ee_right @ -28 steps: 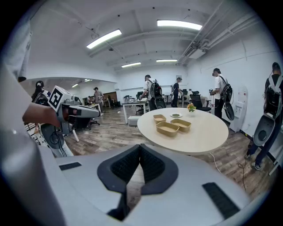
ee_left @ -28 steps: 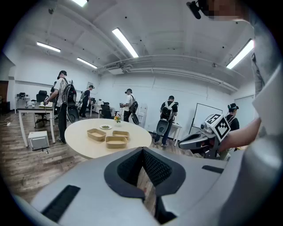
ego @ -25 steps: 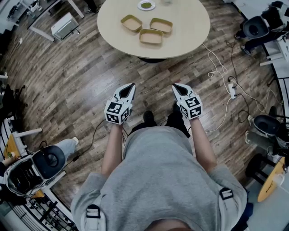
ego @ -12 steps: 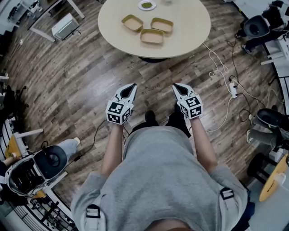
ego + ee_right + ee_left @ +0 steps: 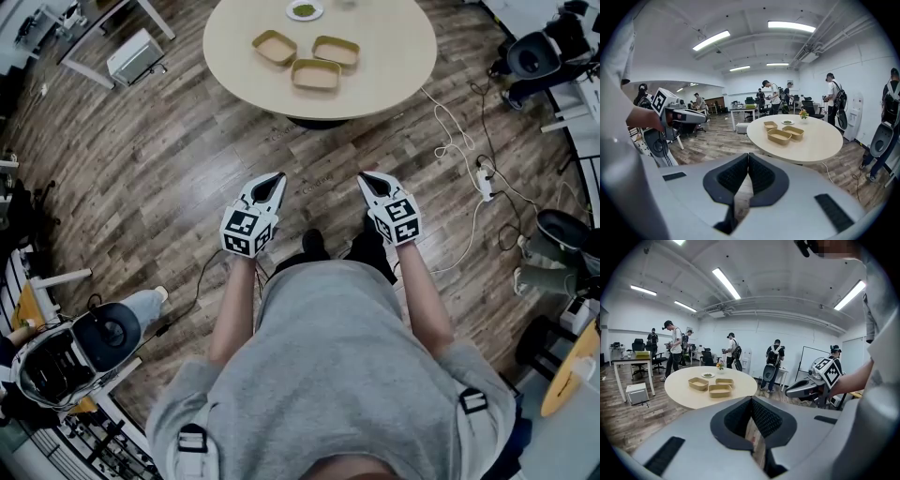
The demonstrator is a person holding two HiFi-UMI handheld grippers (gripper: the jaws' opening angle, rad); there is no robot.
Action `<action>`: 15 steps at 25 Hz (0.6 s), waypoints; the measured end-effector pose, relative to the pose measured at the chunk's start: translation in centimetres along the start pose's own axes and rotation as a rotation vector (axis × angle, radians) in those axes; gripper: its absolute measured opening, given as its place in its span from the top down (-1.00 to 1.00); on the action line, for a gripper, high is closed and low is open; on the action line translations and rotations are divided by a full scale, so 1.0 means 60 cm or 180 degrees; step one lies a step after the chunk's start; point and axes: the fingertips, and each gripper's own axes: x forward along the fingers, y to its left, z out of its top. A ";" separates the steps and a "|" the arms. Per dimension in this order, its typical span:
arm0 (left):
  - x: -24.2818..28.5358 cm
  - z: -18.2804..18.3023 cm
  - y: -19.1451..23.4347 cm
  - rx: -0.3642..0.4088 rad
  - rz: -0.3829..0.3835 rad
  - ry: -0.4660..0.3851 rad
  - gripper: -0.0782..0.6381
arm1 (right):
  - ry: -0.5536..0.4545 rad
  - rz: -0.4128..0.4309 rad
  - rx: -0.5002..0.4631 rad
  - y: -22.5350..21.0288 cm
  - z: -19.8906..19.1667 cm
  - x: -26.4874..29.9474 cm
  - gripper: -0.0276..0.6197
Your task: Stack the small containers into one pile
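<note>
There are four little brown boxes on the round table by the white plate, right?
No, only three small containers, not four, sit on the round table by the white plate. The head view shows them.

Three tan containers (image 5: 314, 74) — unstacked, clustered on round table (image 5: 394, 75).

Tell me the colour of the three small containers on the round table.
The containers are tan, like kraft paper; the head view shows it best.

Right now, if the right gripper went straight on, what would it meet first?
Nothing close: the right gripper aims slightly down across wooden floor toward the round table. Floor or table comes first; depth is unclear.
</note>
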 end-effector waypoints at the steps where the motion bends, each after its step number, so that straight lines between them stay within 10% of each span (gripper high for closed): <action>1: 0.000 0.000 -0.001 0.0010 -0.0007 0.0000 0.73 | -0.0001 0.0004 -0.0010 0.001 0.000 0.000 0.90; 15: -0.004 0.001 -0.008 0.0082 -0.0063 0.0010 0.73 | 0.0013 0.0137 -0.0218 0.028 0.008 0.002 0.72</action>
